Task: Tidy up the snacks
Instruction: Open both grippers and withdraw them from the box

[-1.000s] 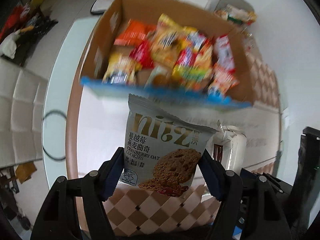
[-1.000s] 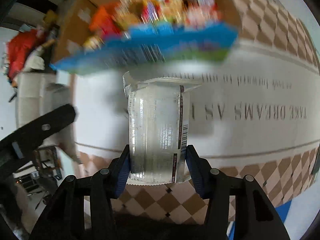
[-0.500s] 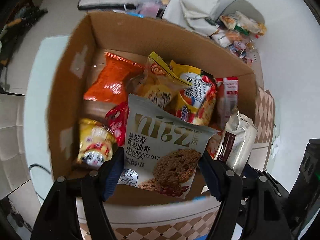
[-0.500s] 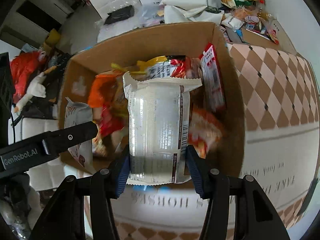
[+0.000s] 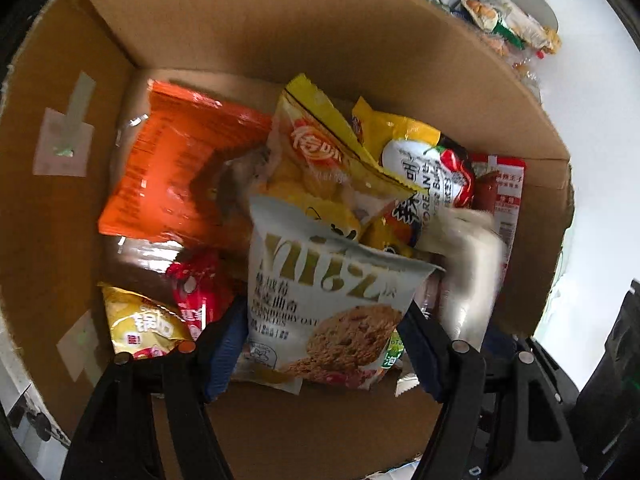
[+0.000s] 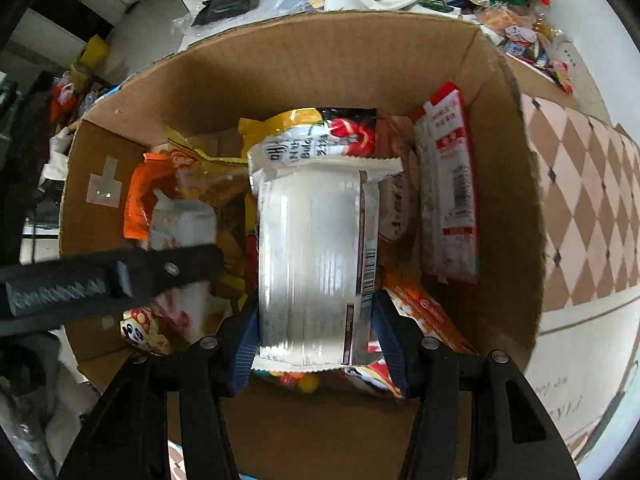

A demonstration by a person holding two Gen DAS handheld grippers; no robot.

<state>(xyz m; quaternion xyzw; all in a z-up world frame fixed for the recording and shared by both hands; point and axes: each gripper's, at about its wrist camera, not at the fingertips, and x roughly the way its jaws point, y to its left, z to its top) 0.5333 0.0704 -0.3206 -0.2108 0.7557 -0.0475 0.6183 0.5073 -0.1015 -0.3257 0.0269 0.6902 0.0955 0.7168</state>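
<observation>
The cardboard box surrounds both tools. The left gripper clamps the cookie packet; the right gripper clamps the silver packet beside it. Risk: simultaneous release jams packets together.

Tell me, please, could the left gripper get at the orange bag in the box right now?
Probably not: the left gripper is shut on the cookie packet, so its jaws are full, though the orange bag lies exposed in the cardboard box.

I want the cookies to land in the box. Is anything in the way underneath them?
No lid or flap blocks it. The left gripper holds the cranberry oat cookie packet over the open cardboard box; below it there are only other snacks, like the yellow chip bag.
</observation>
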